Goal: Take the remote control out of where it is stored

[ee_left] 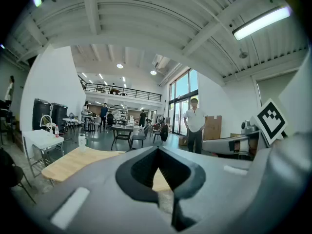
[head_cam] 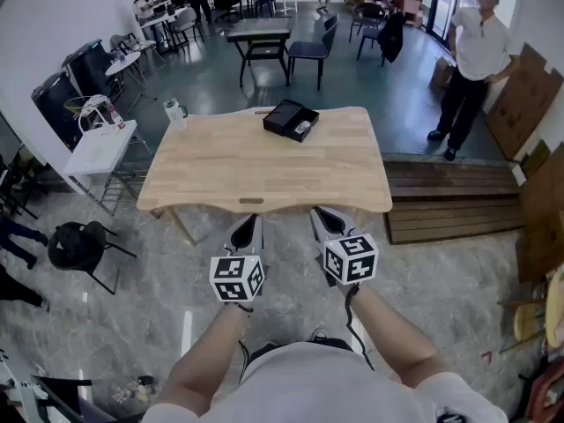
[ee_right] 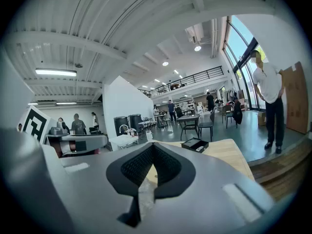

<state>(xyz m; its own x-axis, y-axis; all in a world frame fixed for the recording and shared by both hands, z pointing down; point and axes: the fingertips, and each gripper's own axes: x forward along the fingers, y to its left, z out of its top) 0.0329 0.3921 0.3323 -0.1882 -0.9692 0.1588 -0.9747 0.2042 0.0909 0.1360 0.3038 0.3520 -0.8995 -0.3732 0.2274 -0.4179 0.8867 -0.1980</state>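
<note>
Your left gripper point(head_cam: 250, 222): it hangs just short of the wooden table's point(head_cam: 264, 176) near edge, over the floor. Its jaws are closed tip to tip with nothing between them.
Your right gripper point(head_cam: 322, 213): it is beside the left one, also just short of the table's near edge. The jaws are closed together and empty.
Near edge: a wavy front edge runs just ahead of both sets of jaws. It is unobstructed along its whole length.
Table top: the bare wood between the near edge and the far side gives you an open run across.
Left of the table: a white side table point(head_cam: 101, 148) stands close to that edge. A black stool point(head_cam: 77, 241) sits nearer you, out on the floor.
Right of the table: a low wooden platform point(head_cam: 449, 203) butts up close to that edge.
Container: a black box point(head_cam: 280, 111) lies open at the table's far edge, a little right of centre and turned at an angle.
Contents: the remote control point(head_cam: 302, 128) lies inside the box, toward its right end. It is well apart from both grippers.
Far left corner: a pale bottle point(head_cam: 174, 111) stands there. You cannot tell whether it is on the top or just off it.
Beyond the table: there is open floor, then a dark table with chairs point(head_cam: 260, 35).
Beyond the platform: a person point(head_cam: 471, 64) stands there, with cardboard sheets point(head_cam: 520, 104) leaning farther right.
</note>
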